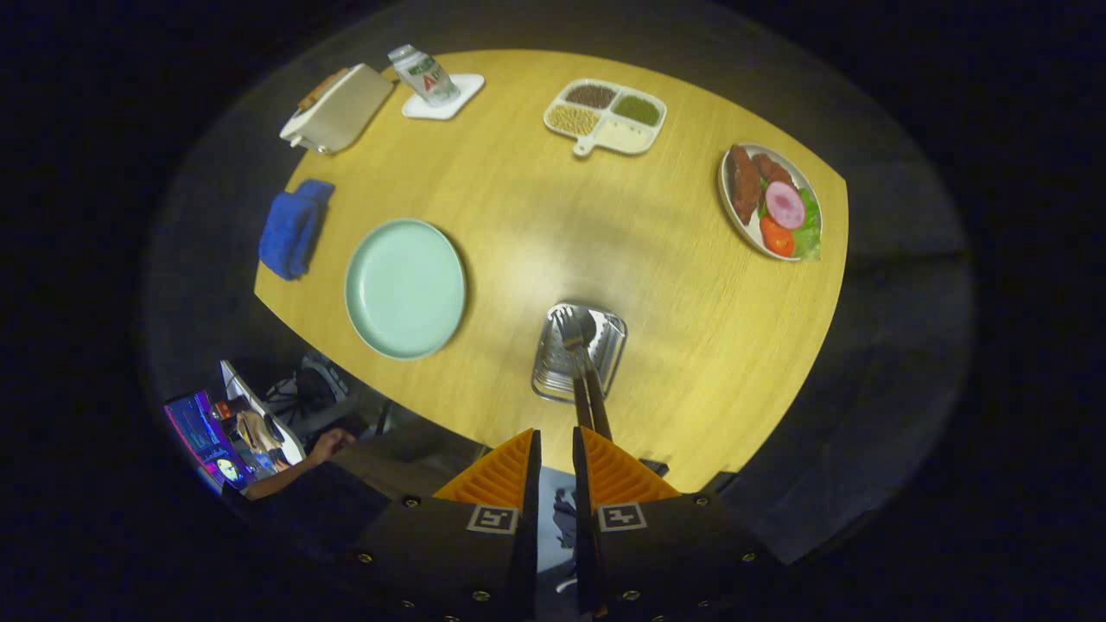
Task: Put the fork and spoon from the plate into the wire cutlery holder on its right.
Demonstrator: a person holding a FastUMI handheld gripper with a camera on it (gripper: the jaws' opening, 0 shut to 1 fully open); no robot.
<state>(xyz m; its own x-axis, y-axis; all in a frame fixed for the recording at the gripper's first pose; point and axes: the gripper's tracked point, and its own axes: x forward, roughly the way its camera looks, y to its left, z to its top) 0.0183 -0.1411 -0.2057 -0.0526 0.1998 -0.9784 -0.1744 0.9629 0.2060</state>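
Your hand-held gripper hangs high above the near edge of the counter, its 2 fingers drawn close with a narrow gap and nothing clamped between them. Just ahead of the fingers stands the wire cutlery holder, and both the fork and the spoon sit in it, heads down and handles rising toward you. To its left, the plate lies bare. Both transfers appear complete; what remains is probably only a clean retreat, lifting clear without brushing the 2 handles. Beyond lie a blue cloth, a divided dish and a food plate.
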